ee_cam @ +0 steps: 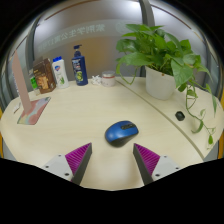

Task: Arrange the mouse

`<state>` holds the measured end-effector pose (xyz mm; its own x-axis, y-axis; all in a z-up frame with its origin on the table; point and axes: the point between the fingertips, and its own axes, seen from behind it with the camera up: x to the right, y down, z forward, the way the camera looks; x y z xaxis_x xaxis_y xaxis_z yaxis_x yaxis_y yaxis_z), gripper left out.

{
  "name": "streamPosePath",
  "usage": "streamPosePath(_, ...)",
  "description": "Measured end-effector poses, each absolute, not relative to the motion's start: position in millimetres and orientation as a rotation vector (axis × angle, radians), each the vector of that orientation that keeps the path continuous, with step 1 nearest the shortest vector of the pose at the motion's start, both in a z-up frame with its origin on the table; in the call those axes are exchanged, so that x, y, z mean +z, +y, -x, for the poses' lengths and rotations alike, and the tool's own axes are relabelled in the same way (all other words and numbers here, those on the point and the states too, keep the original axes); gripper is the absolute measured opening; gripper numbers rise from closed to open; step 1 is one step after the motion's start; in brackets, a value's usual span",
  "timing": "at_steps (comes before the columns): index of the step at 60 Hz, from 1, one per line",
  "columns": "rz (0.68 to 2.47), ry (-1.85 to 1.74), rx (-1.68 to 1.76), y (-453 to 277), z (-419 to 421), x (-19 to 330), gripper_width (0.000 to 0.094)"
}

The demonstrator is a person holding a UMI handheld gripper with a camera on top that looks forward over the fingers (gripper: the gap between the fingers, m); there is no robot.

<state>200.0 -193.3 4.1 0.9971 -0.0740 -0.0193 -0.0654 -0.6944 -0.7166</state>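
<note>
A blue computer mouse (121, 131) lies on the pale round table (90, 115), just ahead of my gripper (112, 157) and slightly right of its centre line. The two fingers, with magenta pads (79, 156), stand wide apart with nothing between them. The mouse is beyond the fingertips and untouched.
A leafy plant in a white pot (160, 75) stands at the back right. Bottles (78, 62) and small boxes (43, 75) stand at the back left, with a small jar (107, 77) behind the mouse. A pink card (33, 110) lies at the left edge. A small dark object (180, 115) lies at the right.
</note>
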Motion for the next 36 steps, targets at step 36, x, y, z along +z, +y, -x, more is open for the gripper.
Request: streamPosePath(36, 2.353, 0.112, -0.070, -95, -208, -15, 0.0500)
